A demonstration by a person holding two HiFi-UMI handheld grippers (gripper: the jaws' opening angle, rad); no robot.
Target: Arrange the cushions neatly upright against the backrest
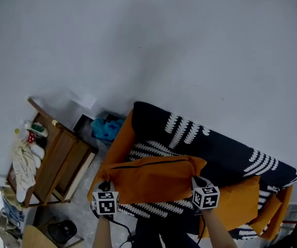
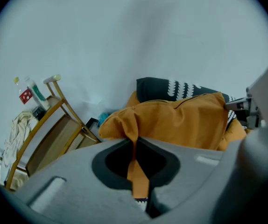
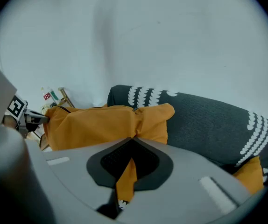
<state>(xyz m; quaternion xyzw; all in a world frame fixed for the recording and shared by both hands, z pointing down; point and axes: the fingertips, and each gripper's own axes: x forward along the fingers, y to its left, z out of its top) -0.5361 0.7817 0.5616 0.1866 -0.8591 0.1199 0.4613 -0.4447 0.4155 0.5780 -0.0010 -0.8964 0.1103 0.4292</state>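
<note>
An orange cushion hangs lifted above the sofa seat, stretched between my two grippers. My left gripper is shut on the cushion's left corner, a pinch of orange fabric caught between its jaws. At the opposite corner my right gripper is shut on the orange fabric in the same way. Behind stands the dark backrest with white leaf print. A second orange cushion lies on the seat at the right. The held cushion hides most of the seat.
A wooden shelf rack with bottles and a cloth stands left of the sofa. A blue cloth lies between rack and sofa arm. A white wall rises behind. A black cable runs down near my left arm.
</note>
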